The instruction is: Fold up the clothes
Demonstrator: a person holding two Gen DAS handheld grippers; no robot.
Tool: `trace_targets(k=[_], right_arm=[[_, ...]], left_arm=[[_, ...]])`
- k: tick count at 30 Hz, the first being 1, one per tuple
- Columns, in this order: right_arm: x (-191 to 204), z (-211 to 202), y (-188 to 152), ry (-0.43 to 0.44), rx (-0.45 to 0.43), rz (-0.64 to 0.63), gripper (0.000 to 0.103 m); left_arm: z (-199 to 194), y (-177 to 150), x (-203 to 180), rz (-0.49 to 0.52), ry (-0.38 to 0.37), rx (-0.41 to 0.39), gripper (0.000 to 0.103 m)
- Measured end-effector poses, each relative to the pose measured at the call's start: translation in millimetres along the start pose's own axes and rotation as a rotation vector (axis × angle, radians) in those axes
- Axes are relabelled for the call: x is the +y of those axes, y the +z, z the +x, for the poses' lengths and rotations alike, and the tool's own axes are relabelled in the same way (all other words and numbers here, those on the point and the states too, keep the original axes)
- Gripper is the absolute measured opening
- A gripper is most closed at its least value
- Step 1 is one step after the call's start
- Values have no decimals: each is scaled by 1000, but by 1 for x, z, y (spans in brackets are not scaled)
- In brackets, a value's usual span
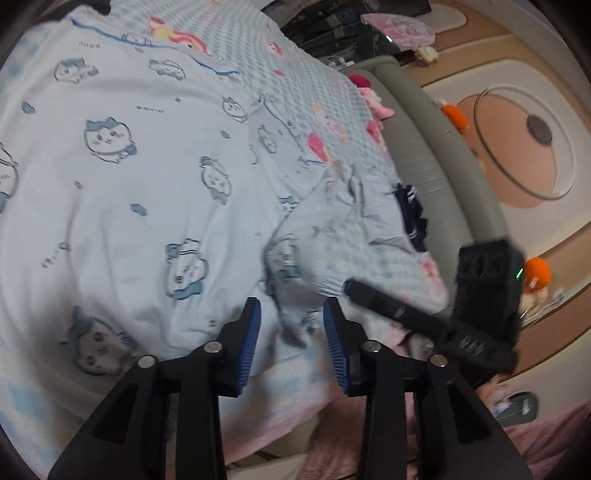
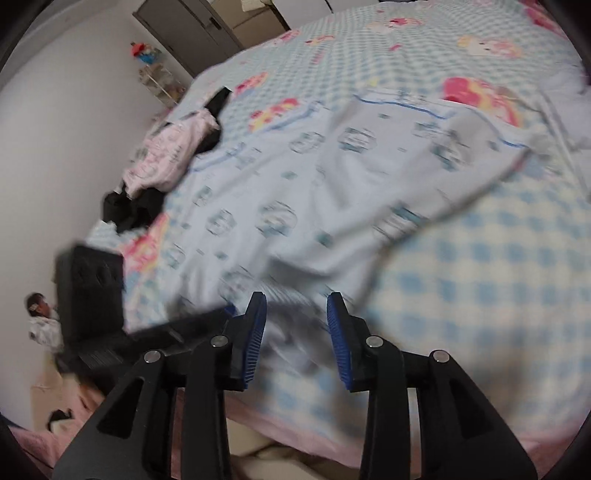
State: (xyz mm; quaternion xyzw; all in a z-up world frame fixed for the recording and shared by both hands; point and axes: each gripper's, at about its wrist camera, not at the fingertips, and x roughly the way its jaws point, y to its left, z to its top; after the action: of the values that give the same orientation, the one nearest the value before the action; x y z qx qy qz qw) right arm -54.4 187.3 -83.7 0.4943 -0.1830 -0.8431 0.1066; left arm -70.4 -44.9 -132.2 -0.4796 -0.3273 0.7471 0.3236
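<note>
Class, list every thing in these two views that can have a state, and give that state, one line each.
Left gripper: open, a bunched fold of cloth between the pads, not pinched.
Right gripper: open, above the garment's near edge.
Pale blue printed garment: spread on the bed, right edge rumpled.
Checked bedspread: laid over the bed.
Pink garment: crumpled in a heap.
Black clothing: crumpled, unfolded.

Bed (image 2: 461, 258) with blue-white checked sheet, cartoon prints, pink edge at the front. Grey padded bed frame (image 1: 417, 147) along one side. Beyond it a cream and tan floor (image 1: 517, 110) (curved inlay pattern) with a round glass tabletop (image 1: 524, 144). Other side: plain white wall (image 2: 74, 129), dark grey door (image 2: 188, 29), small wire shelf (image 2: 159, 79) beside it. Light dim, even.
</note>
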Motion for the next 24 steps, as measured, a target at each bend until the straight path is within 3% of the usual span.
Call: trace_targets(k=[4,6,8,10,11,13,15,18,21,24], right_arm=[[-6,11,-22,26,62,-38,35],[0,23,-31,44,114,-86,37],[5,29,-35,12,108,-120,38],[6,31,-36,-14,83,-123,38],[4,31,-34,-23,74,-119,37],[3,28,-33,-50,46,-129,37],[1,23,-33,-83,9,-135,37],[-3,20,-33,-118,-11,-146,36],[-3,20,-36,-80,14,-154,36],[2,25,-38,-72,30,-175,36]], left_arm=[[6,3,-2,-19,5,11,45],[10,6,2,-69,-35,31,51],[11,10,-1,-89,-41,40,62],[14,15,-5,-105,-39,49,63],[16,17,-7,-97,1,51,63],[24,18,-8,-98,47,55,60],[33,18,-9,-91,126,67,37],[39,15,-9,-88,198,87,29],[31,10,-6,-112,201,75,28],[18,12,0,-156,129,55,29]])
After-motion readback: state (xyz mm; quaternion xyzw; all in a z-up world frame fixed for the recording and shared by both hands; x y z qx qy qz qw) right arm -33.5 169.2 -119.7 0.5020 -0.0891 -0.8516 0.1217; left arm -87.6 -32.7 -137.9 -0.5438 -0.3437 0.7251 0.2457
